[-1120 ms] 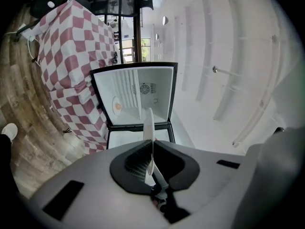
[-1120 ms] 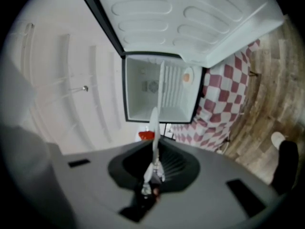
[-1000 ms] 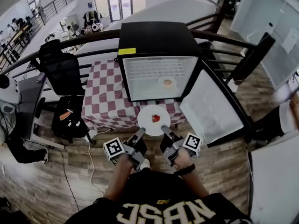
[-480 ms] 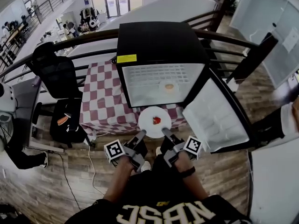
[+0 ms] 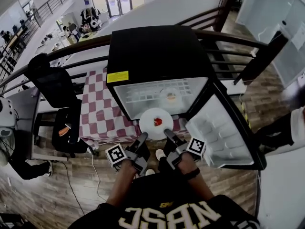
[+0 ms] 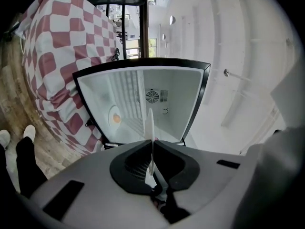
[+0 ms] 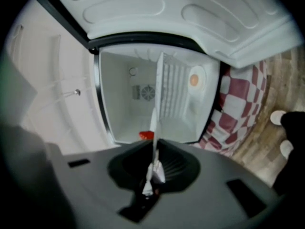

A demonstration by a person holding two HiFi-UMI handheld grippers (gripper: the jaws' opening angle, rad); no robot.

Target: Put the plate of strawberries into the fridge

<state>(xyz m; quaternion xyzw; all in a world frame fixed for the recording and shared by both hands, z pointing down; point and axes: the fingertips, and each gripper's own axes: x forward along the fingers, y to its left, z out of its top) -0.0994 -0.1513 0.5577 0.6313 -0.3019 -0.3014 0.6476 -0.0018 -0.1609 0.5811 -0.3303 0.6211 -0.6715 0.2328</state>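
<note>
1. Straight ahead, an open fridge, door swung out to the right; inside, on a wire shelf, one small dish with something orange on it.
2. Left of and below the fridge, a table under a red-and-white checked cloth; beside it one black chair; behind, a dark railing; underfoot, a wooden floor.
3. One white plate just before the fridge opening, one strawberry on it; two grippers, left gripper and right gripper, each clamped tight on the plate's near rim.
</note>
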